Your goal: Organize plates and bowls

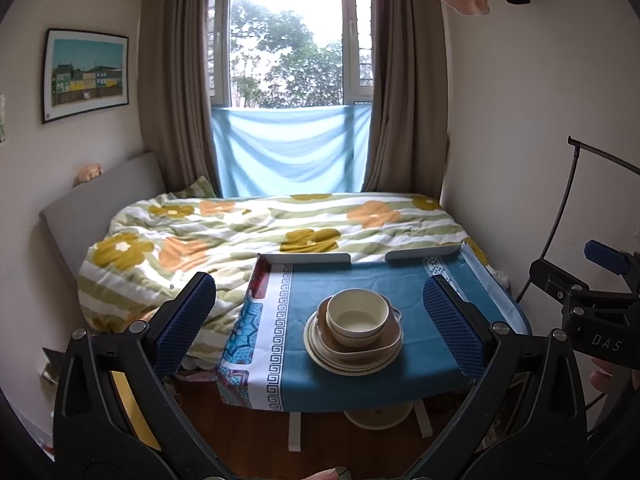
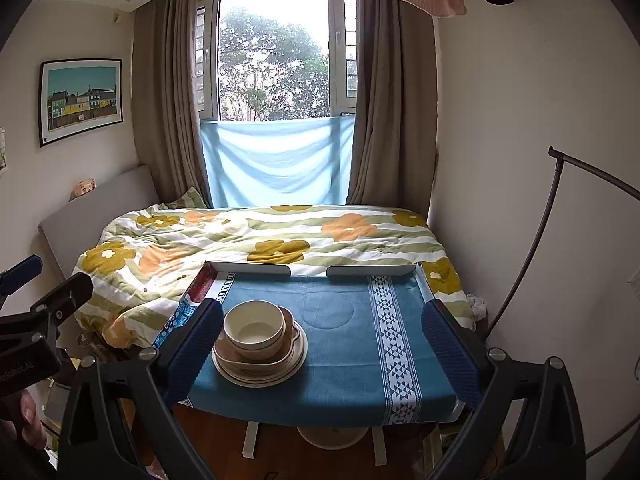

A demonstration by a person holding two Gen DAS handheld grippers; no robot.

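One stack of dishes stands on a small table covered by a blue cloth point(image 1: 360, 276) point(image 2: 344, 344). A cream bowl point(image 1: 357, 314) point(image 2: 254, 328) sits on top, in a tan squarish dish point(image 1: 390, 340) point(image 2: 290, 336), over round cream plates point(image 1: 352, 364) point(image 2: 260, 374). My left gripper point(image 1: 320, 324) is open, well short of the table, the stack showing between its blue pads point(image 1: 186, 320). My right gripper point(image 2: 324, 348) is open too, held back from the table, with the stack just right of its left pad point(image 2: 198, 344). Neither gripper holds anything.
A bed with a flowered quilt point(image 1: 260, 232) point(image 2: 260, 236) lies behind the table, under a window with curtains. White low rails point(image 1: 306, 258) point(image 2: 250, 268) edge the table's far side. A black curved stand point(image 1: 560, 216) point(image 2: 540, 232) rises by the right wall. The other gripper point(image 1: 592, 304) point(image 2: 36, 320) shows at each view's edge.
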